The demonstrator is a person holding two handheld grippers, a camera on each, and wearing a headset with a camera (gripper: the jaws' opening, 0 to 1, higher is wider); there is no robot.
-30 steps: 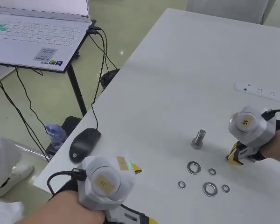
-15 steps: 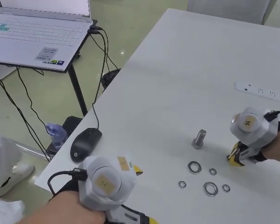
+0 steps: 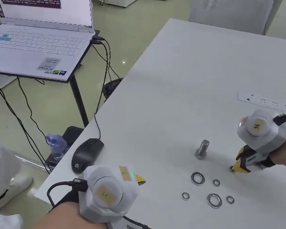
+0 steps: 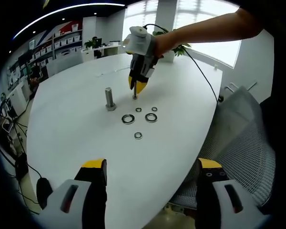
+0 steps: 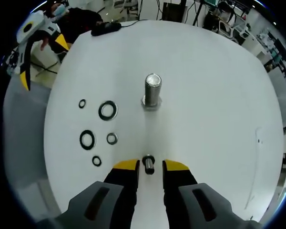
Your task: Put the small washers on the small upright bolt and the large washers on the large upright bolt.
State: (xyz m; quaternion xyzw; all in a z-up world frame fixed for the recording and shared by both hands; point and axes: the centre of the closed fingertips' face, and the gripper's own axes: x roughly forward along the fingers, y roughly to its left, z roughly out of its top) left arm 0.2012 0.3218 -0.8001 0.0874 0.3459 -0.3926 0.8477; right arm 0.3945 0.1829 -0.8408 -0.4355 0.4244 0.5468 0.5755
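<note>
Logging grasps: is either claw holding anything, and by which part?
Nothing held: left claw open, empty; right claw straddles the upright small bolt, gaps either side.

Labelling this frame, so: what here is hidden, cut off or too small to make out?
Head view: tongs of the left gripper run off the bottom edge.
Head view: the small bolt is tiny, partly behind the right gripper.
Right gripper view: whether the tongs touch the small bolt; gaps too narrow.
Head view: the laptop screen is cut by the top edge, text too small.
</note>
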